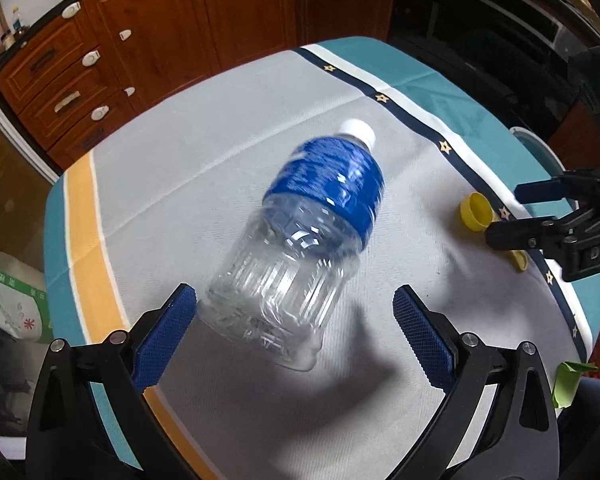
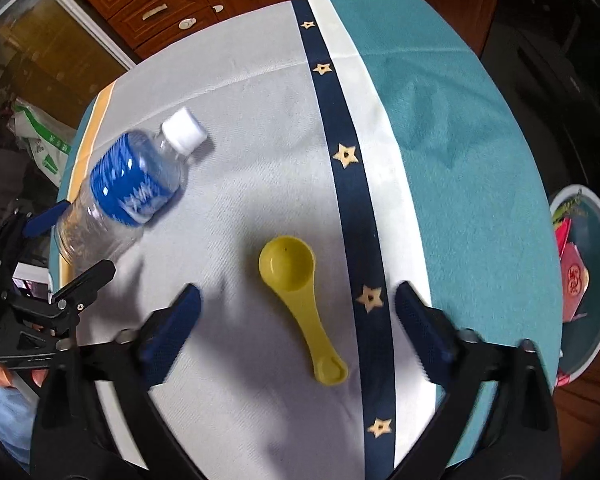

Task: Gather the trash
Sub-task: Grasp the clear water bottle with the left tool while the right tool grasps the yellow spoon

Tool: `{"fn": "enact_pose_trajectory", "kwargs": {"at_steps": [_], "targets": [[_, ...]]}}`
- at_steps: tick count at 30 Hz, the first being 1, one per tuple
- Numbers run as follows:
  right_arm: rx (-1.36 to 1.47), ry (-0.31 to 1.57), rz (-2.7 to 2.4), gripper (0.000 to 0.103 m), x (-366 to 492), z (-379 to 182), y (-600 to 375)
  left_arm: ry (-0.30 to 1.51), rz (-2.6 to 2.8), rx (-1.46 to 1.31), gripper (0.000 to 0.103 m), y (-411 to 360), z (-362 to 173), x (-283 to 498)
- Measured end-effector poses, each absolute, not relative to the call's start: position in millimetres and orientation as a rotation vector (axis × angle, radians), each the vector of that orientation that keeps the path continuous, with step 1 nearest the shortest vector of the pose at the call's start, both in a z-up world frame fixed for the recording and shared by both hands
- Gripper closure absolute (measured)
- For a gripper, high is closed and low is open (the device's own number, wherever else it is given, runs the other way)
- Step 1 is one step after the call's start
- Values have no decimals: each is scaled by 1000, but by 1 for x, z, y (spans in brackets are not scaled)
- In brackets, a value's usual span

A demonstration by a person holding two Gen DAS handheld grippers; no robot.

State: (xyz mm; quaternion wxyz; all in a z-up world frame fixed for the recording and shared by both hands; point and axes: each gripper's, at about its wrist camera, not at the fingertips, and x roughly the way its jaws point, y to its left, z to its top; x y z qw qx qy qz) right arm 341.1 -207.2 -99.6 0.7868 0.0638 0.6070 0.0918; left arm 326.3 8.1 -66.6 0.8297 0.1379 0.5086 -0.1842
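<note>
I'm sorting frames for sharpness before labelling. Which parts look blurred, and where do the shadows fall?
Left wrist view: the bottle is smeared, its blue label unreadable, while the left gripper stays crisp; a shadow lies on the cloth right of the bottle. Right wrist view: the yellow scoop is fairly sharp, in shade between the right gripper's fingers.

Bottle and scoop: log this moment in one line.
left hand-held gripper: open, bottle base between fingers, lying | right hand-held gripper: open over scoop | bin: beside table
</note>
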Motion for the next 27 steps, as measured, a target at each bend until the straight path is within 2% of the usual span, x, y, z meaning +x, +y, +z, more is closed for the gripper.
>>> {"fn": "enact_pose_trajectory", "kwargs": {"at_steps": [2, 5, 7, 9, 17, 19, 20, 27], "targets": [[127, 1313, 197, 36, 343, -103, -205, 1085, -396, 308, 4, 6, -71, 331], [93, 1313, 203, 43, 344, -109, -200, 1089, -405, 335, 4, 3, -76, 336], [47, 1291, 201, 56, 342, -108, -194, 1090, -413, 354, 4, -1, -78, 339], [3, 1271, 189, 74, 341, -108, -191, 1089, -413, 374, 4, -5, -81, 343], [-64, 1232, 184, 74, 333, -110, -184, 1073, -451, 352, 6, -15, -86, 350], [-63, 1229, 183, 74, 332, -109, -185, 1074, -450, 349, 23, -17, -86, 350], [-57, 1229, 185, 74, 330, -109, -188, 1086, -456, 338, 36, -17, -86, 351], [-7, 1234, 193, 74, 325, -106, -196, 1112, -435, 302, 38, -26, -82, 334]]}}
